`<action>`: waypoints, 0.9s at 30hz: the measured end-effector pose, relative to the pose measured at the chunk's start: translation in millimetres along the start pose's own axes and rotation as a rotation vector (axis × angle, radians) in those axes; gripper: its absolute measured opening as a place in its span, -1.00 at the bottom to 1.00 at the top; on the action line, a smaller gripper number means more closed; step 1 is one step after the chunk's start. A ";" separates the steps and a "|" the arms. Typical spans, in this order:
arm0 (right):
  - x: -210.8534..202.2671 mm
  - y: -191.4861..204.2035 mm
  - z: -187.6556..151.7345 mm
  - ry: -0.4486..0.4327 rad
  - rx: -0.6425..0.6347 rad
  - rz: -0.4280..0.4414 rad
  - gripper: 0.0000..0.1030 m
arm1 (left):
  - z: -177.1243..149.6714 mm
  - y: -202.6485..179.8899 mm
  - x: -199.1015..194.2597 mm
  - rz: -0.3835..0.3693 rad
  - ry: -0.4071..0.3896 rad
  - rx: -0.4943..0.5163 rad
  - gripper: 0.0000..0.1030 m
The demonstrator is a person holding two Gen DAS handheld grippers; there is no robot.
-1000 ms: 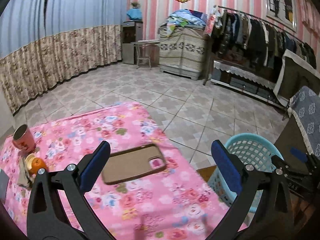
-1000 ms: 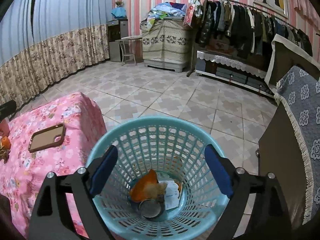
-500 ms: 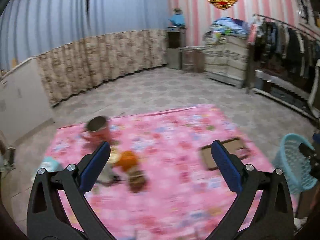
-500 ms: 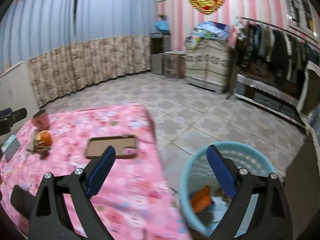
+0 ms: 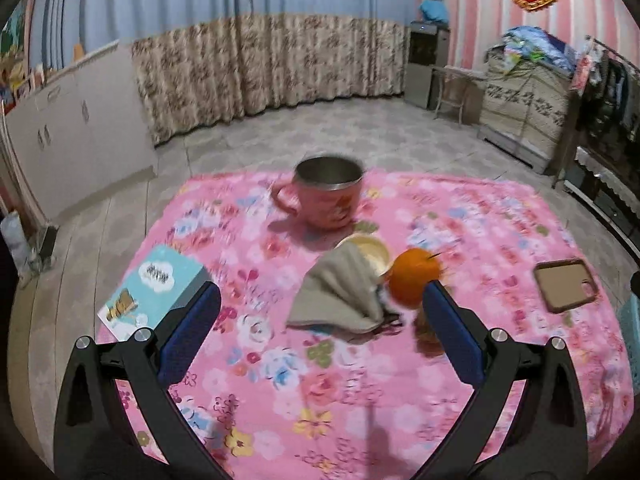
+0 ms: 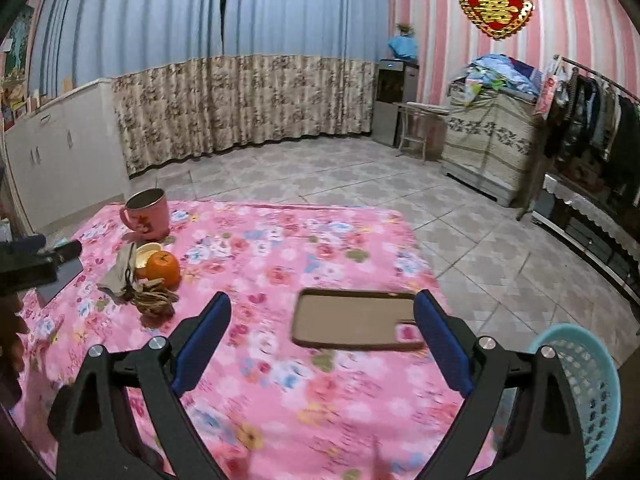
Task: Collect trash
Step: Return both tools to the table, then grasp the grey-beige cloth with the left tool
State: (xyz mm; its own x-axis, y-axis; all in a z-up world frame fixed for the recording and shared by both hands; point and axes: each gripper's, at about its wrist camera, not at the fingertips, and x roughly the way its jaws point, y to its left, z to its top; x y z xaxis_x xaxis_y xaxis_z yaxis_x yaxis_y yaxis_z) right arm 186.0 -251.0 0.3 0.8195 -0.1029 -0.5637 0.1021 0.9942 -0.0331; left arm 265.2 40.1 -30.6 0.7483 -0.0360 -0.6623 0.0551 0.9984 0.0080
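Covering nearly all of both views, the pink flowered worktop (image 5: pixel 460 216) carries everything here. Off its right edge, the right wrist view gives us the turquoise basket (image 6: pixel 588 380) down on the tiled floor; the left wrist view catches only a sliver of it at the frame edge. The light-blue box (image 5: pixel 156 288) at the worktop's left side shows clearly only from the left wrist. Next, the brown phone case (image 6: pixel 352 318) lies flat just ahead of the right gripper (image 6: pixel 322 340), while from the left wrist it sits far over to the right. The pink mug (image 5: pixel 326 196) stands upright at the far side. In front of it is the cluster: a grey cloth (image 5: pixel 340 292) draped over a cream lid (image 5: pixel 372 250), an orange (image 5: pixel 414 276) touching that lid, and a crumpled brown scrap (image 6: pixel 154 298) just beside the orange. The scrap is clear from the right wrist, but the left wrist sees only a blurred edge behind its finger. The left gripper (image 5: pixel 320 332) hangs over the worktop with jaws spread wide, empty, the cloth and orange lying between its fingertips in the view. The right gripper is spread just as wide and holds nothing, touching nothing. At the right view's left edge, the other tool shows as a dark shape.
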 end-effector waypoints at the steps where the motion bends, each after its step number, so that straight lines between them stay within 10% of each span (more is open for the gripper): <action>1: 8.4 4.8 0.6 0.013 -0.002 0.005 0.76 | -2.6 6.0 9.7 -0.001 0.023 -0.020 0.89; 14: 61.4 19.4 -14.0 0.098 -0.009 0.026 0.76 | -8.2 -18.5 66.3 -0.033 0.090 0.037 0.88; 22: 69.4 6.7 -16.2 0.116 0.030 0.018 0.76 | -14.0 -25.4 88.7 -0.044 0.149 0.084 0.29; 27: 70.3 9.9 -17.5 0.113 0.025 0.020 0.76 | -15.3 -30.9 84.4 -0.102 0.155 0.103 -0.41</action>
State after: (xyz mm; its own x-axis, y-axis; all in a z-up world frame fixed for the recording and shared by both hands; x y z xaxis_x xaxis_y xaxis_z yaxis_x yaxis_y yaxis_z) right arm 234.8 -247.8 -54.2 0.7526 -0.0779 -0.6538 0.1015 0.9948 -0.0017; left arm 316.6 6.8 -98.3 0.6252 -0.1214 -0.7710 0.1984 0.9801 0.0065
